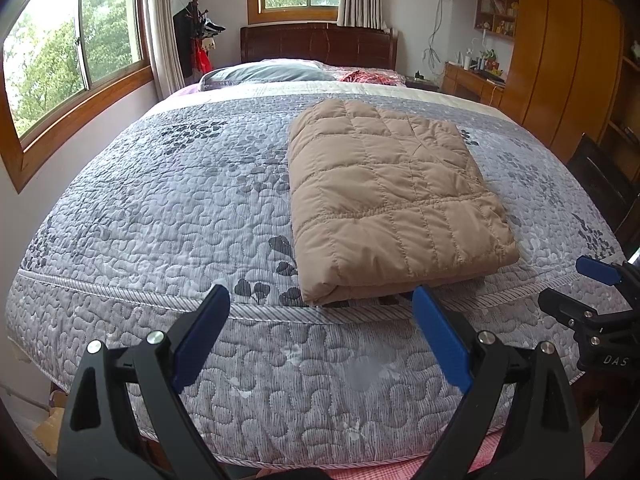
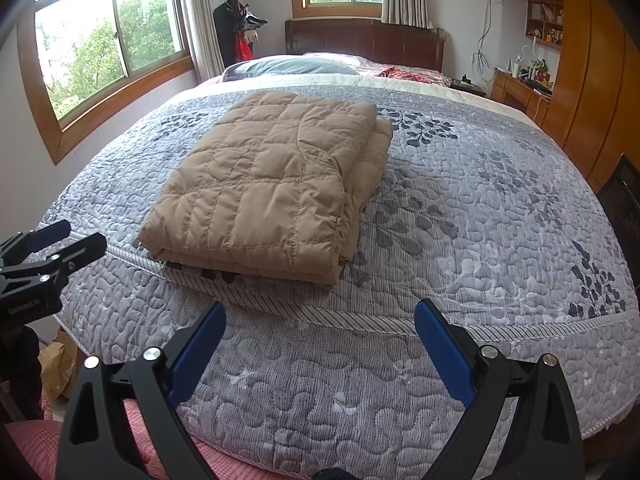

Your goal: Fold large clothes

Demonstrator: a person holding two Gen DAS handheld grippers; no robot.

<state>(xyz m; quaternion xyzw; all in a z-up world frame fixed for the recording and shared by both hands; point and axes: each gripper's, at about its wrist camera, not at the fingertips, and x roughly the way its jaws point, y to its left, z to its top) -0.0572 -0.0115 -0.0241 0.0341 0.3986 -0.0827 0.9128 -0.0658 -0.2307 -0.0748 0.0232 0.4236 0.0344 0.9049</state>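
A tan quilted jacket (image 1: 392, 196) lies folded into a thick rectangle on the grey leaf-patterned bedspread (image 1: 168, 208), near the foot of the bed. In the right wrist view the same folded jacket (image 2: 272, 192) sits left of centre, its stacked layers showing along the near and right edges. My left gripper (image 1: 320, 300) hangs open just short of the jacket's near edge, with nothing between its blue pads. My right gripper (image 2: 320, 316) is open too, over the bedspread (image 2: 480, 208) in front of the jacket, apart from it. Each gripper shows at the other view's edge.
A wooden headboard (image 1: 318, 44), pillows (image 1: 268, 74) and a red cloth (image 1: 368, 77) lie at the far end. Windows line the left wall; a coat stand (image 1: 198, 28) fills the corner. Wooden wardrobes and a desk (image 1: 472, 80) stand on the right. A dark chair (image 1: 600, 184) is by the bed's right side.
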